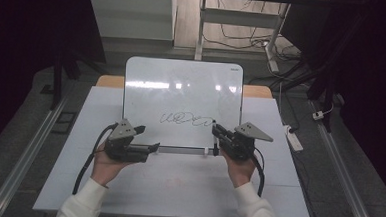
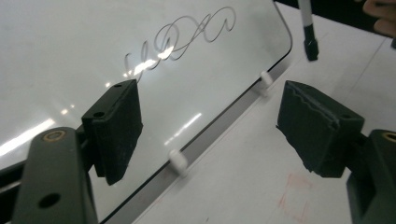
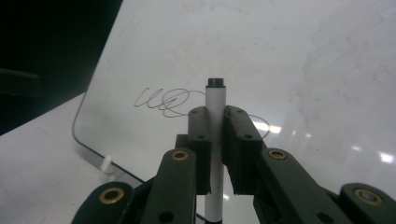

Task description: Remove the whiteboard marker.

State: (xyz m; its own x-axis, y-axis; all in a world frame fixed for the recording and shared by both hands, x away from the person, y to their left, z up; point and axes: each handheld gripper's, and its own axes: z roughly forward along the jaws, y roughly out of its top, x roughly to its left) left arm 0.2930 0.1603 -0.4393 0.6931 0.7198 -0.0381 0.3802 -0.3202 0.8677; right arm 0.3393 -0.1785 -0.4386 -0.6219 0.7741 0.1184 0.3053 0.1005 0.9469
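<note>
A whiteboard point(image 1: 182, 88) stands tilted at the middle of the table, with a thin black scribble point(image 1: 185, 119) low on its face. My right gripper point(image 1: 215, 130) is at the board's lower right, shut on a white marker point(image 3: 216, 100) that stands upright between its jaws, black end up, in front of the scribble point(image 3: 161, 100). My left gripper point(image 1: 149, 138) hovers at the board's lower left edge. Its jaws stand open point(image 2: 217, 112) with nothing gripped; the board's bottom edge and a white clip point(image 2: 178, 161) show between them. The marker point(image 2: 306, 18) hangs at the top right of the left gripper view.
The white table point(image 1: 177, 188) stretches in front of the board, with faint red marks point(image 2: 294, 196) on it. A power strip point(image 1: 294, 139) lies on the floor to the right. Desk legs and cables point(image 1: 244, 38) are behind the table.
</note>
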